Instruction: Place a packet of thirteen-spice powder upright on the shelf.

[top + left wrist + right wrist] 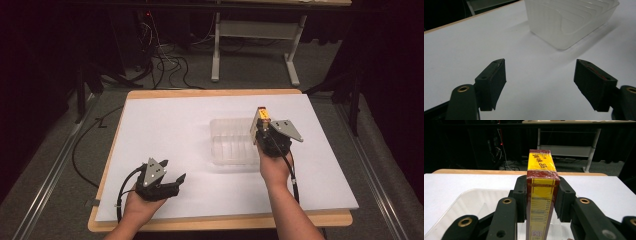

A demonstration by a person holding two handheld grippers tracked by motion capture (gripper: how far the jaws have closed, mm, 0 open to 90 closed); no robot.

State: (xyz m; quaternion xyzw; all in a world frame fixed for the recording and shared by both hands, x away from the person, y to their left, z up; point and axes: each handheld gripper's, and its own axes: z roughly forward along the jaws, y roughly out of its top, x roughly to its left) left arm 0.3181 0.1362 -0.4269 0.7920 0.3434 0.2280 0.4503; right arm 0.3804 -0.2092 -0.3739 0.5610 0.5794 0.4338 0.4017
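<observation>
A narrow yellow and dark red box (541, 195) with a barcode stands upright between the jaws of my right gripper (541, 197), which is shut on it. In the high view the right gripper (263, 129) holds the box (262, 118) above the right end of a clear ribbed plastic bin (231, 142) near the table's middle. Near the front left of the table, my left gripper (173, 172) is open, with nothing between its fingers. From the left gripper view the jaws stand wide apart over the white surface, with the bin (571, 21) ahead.
A white sheet (170, 130) covers the wooden table (220, 220). Beyond the far edge a white table frame (255, 45) and loose cables (165, 65) lie on the grey floor. Metal rails (50, 175) run along both sides of the table.
</observation>
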